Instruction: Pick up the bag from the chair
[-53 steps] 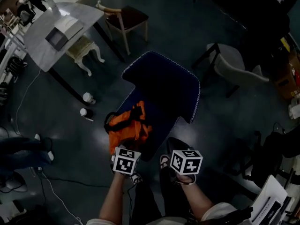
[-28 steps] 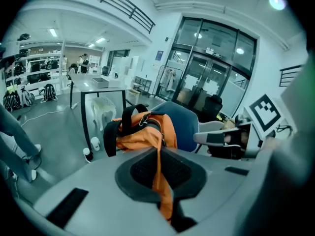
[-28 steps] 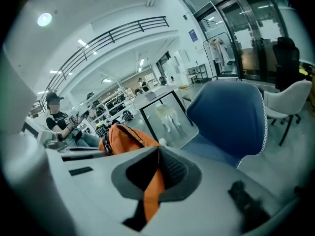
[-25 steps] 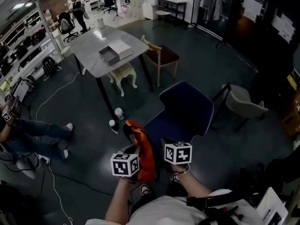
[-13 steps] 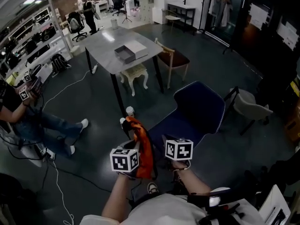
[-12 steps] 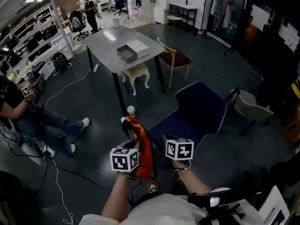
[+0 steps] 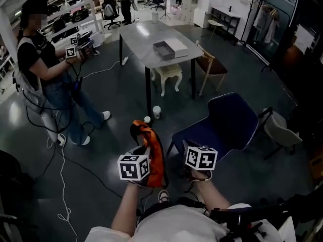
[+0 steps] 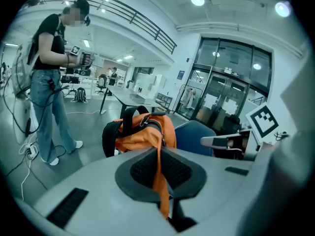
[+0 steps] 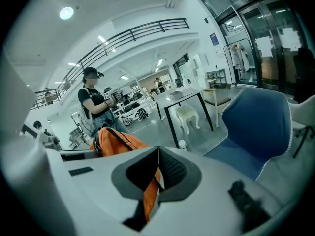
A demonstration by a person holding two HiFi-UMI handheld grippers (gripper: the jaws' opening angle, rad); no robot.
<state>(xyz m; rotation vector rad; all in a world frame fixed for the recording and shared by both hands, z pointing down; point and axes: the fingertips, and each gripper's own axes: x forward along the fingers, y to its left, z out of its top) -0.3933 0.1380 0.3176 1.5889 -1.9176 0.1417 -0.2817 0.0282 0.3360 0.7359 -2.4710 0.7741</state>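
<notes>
Orange bag (image 7: pixel 153 154) off chair (image 7: pixel 228 125), long axis upright, strapped end up; left hand-held gripper (image 8: pixel 158 150), right hand-held gripper (image 9: pixel 158 156) clamp fabric.

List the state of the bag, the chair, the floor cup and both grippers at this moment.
orange bag: off the chair, hanging from both grippers.
left gripper: shut on the bag's fabric.
right gripper: shut on the bag's fabric.
blue chair: upright, seat empty.
white cup: upright on the floor.

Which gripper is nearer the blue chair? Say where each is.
Right. The right gripper is just off the seat of the blue chair; the left gripper is farther out, with the orange bag between it and the chair.
</notes>
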